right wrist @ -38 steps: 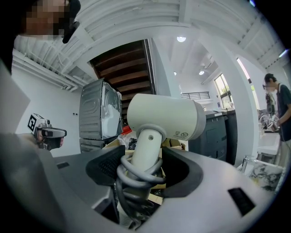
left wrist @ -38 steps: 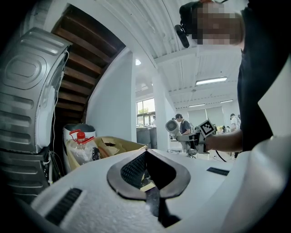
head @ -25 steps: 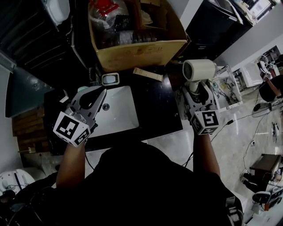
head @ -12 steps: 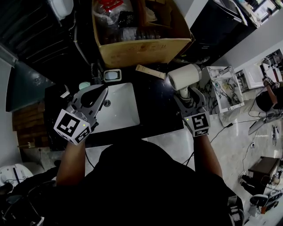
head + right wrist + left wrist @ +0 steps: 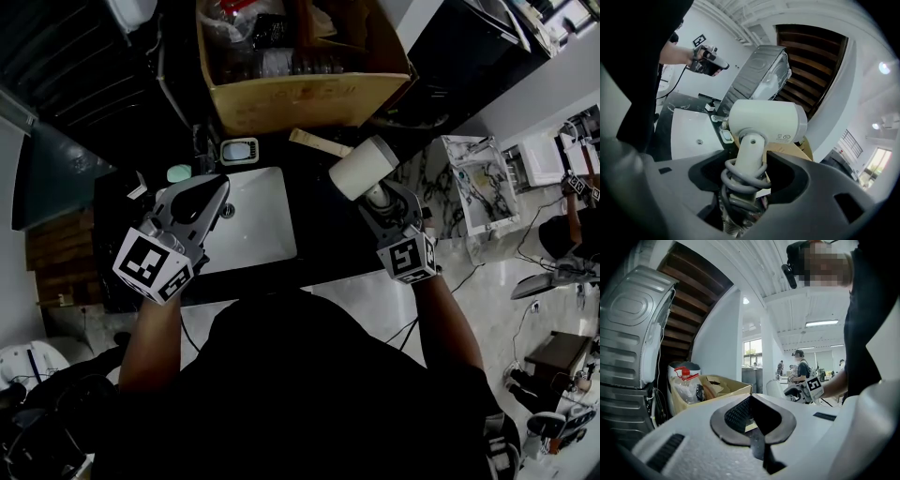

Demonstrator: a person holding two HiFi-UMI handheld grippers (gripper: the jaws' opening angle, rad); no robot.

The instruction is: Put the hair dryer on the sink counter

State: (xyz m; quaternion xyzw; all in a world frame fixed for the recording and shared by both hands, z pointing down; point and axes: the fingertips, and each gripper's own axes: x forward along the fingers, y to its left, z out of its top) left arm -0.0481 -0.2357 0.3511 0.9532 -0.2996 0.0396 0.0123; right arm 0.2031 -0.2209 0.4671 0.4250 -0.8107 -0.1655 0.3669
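Observation:
The white hair dryer (image 5: 360, 168) is held upright, its barrel over the black sink counter (image 5: 328, 239), right of the white basin (image 5: 253, 230). My right gripper (image 5: 382, 202) is shut on its handle, which has the grey cord coiled round it. In the right gripper view the hair dryer (image 5: 764, 121) rises from between my jaws, and my right gripper (image 5: 745, 187) grips it low on the handle. My left gripper (image 5: 214, 190) hovers over the basin's left part, shut with nothing in it. In the left gripper view my left gripper (image 5: 752, 414) shows its tips together.
An open cardboard box (image 5: 300, 98) full of bottles stands behind the counter. A soap dish (image 5: 238, 150), a green soap (image 5: 178, 172) and a beige flat piece (image 5: 319, 142) lie at the counter's back edge. A marble-patterned stand (image 5: 466, 183) is to the right.
My right gripper has carried the hair dryer leftward, from beyond the counter's right end to above the counter. The left gripper has hardly moved.

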